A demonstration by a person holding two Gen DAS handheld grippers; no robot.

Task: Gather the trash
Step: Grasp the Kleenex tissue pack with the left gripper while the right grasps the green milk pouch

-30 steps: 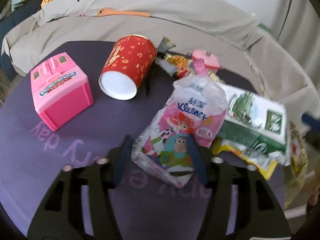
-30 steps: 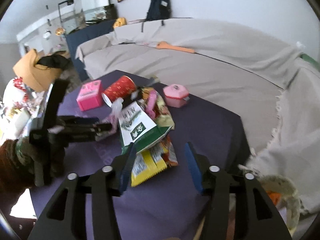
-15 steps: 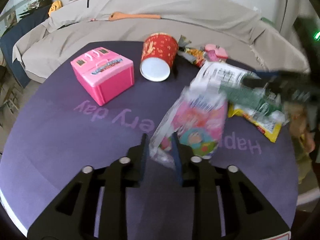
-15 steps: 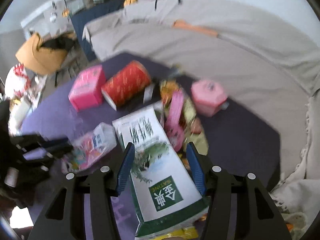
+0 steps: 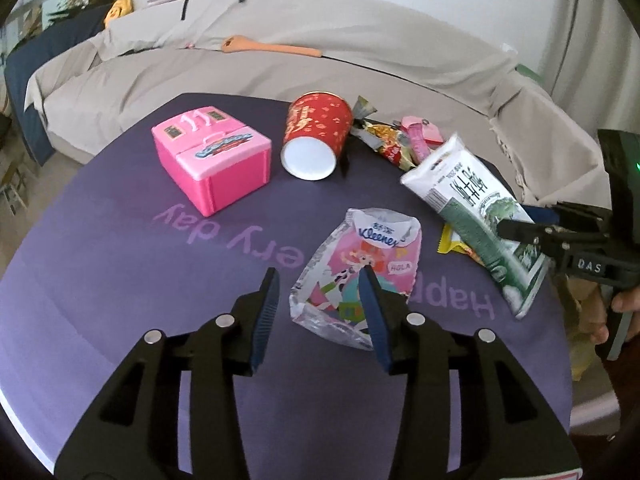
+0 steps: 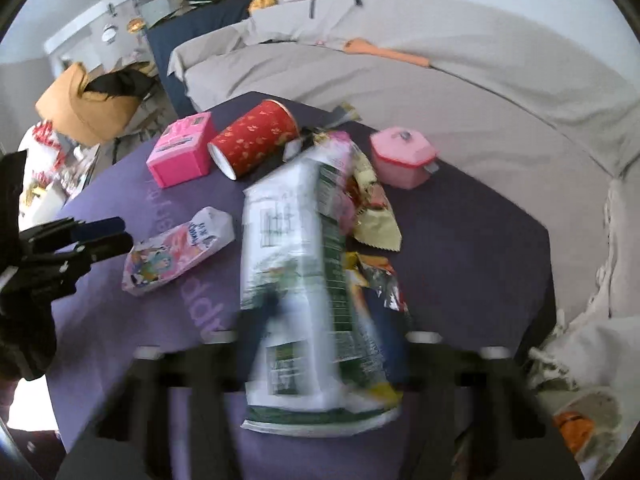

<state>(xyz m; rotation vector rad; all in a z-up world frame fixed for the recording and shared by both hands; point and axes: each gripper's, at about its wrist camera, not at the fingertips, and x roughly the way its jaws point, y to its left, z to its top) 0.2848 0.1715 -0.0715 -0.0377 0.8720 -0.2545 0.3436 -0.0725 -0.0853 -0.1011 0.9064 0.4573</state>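
Observation:
A pink Kleenex tissue pack [image 5: 360, 276] lies on the purple round table [image 5: 120, 264]. My left gripper [image 5: 320, 304] is open and empty; its right finger overlaps the pack's near end. The pack also shows in the right wrist view [image 6: 176, 250]. My right gripper [image 6: 320, 336] is blurred; its fingers sit either side of a white and green snack bag [image 6: 296, 264], which looks lifted. The bag shows at the right in the left wrist view [image 5: 476, 208], held by the right gripper [image 5: 520, 232].
A red paper cup [image 5: 316, 136] lies on its side beside a pink toy box [image 5: 212, 160]. Several snack wrappers [image 6: 368, 200] and a pink toy pot [image 6: 400, 156] lie behind. A beige covered sofa [image 5: 280, 72] curves around the table.
My left gripper opened, let go of the tissue pack and drew back. My right gripper closed around the white and green bag and raised it.

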